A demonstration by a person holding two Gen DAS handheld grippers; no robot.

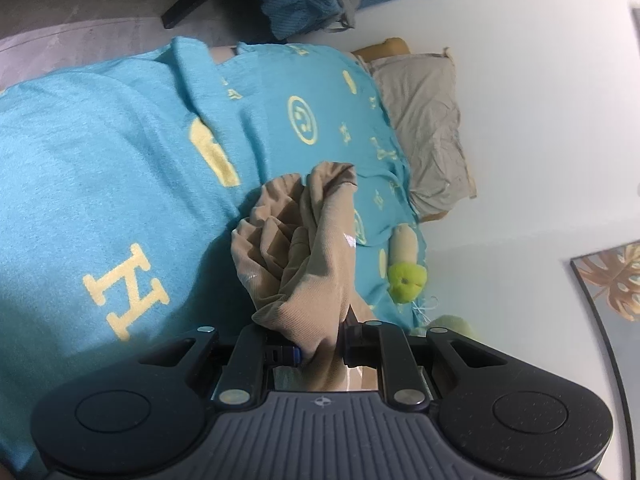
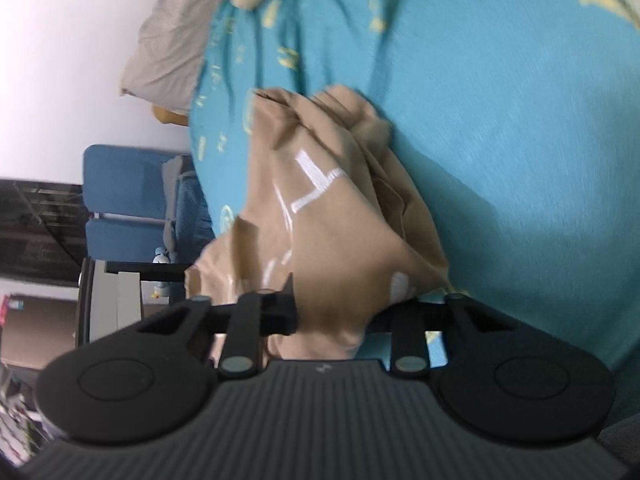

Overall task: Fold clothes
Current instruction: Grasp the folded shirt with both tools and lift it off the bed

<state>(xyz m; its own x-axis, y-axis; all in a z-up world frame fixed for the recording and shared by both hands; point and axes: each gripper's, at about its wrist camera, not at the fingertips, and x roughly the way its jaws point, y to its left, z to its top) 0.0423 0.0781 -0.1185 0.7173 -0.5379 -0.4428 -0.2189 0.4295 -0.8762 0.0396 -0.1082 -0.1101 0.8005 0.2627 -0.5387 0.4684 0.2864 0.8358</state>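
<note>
Tan garment (image 1: 304,248) bunched on turquoise bedspread (image 1: 100,184) | left gripper (image 1: 320,350) jaws clamped on garment fold | right gripper (image 2: 334,314) jaws clamped on garment edge | grey pillow (image 1: 424,128), green plush toy (image 1: 406,276) beyond

Bedroom: bed w/ blanket (image 1: 100,168), pillow (image 1: 424,120)
</note>
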